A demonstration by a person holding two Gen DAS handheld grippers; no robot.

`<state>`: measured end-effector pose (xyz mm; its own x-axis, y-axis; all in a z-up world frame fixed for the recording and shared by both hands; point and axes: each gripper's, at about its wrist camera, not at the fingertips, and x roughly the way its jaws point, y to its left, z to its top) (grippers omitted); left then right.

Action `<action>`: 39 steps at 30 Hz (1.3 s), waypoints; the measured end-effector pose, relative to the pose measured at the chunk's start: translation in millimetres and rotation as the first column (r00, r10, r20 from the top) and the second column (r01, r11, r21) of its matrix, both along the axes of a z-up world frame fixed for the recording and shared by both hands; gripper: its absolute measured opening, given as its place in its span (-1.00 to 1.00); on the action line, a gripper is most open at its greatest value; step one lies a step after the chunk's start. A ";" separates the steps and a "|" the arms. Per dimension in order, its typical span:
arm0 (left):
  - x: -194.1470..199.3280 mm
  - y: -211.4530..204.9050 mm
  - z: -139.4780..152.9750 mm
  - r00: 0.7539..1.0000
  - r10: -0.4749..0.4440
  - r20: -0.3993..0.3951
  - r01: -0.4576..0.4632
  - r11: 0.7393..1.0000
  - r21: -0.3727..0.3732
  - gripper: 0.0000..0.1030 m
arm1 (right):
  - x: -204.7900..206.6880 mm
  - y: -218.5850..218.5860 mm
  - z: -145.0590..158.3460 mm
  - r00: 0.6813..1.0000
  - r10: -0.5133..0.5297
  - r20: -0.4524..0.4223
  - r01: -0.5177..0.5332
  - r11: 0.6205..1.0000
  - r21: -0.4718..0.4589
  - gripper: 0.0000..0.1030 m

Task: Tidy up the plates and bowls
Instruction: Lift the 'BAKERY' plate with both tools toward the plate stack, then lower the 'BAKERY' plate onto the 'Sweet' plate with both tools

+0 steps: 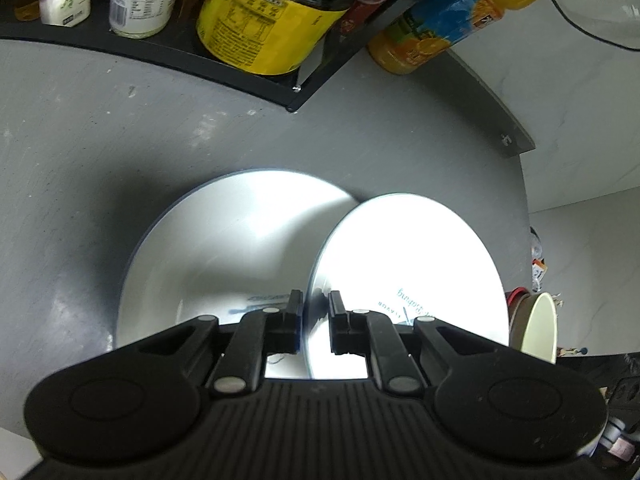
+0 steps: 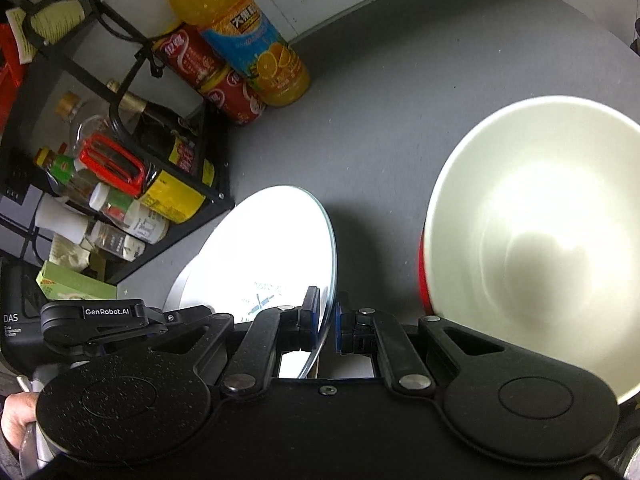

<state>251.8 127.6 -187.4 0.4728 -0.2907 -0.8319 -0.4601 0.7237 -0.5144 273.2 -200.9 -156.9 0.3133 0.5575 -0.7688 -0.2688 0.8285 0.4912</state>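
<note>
A white plate (image 1: 408,264) with blue lettering is held tilted on edge above a second white plate (image 1: 224,248) that lies flat on the grey table. My left gripper (image 1: 314,316) straddles the tilted plate's near rim, its pads close on either side. My right gripper (image 2: 328,320) straddles the same tilted plate (image 2: 268,248) at its rim, jaws nearly closed on it. The left gripper body (image 2: 96,320) shows at the left of the right wrist view. A cream bowl with a red outside (image 2: 536,240) sits to the right; it also shows in the left wrist view (image 1: 540,328).
A black wire rack (image 1: 248,76) with a yellow-labelled bottle (image 1: 260,20), jars and sauce bottles stands at the back left (image 2: 168,168). An orange juice bottle (image 2: 248,36) and red cans (image 2: 236,92) stand beside it. The grey table's far edge (image 1: 516,132) lies to the right.
</note>
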 end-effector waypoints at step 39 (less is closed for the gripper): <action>-24.0 4.8 -8.8 0.993 0.026 -0.114 -0.015 0.995 0.101 -0.70 | -17.1 40.0 -9.8 0.993 0.114 0.042 -0.108 0.985 -0.135 -0.89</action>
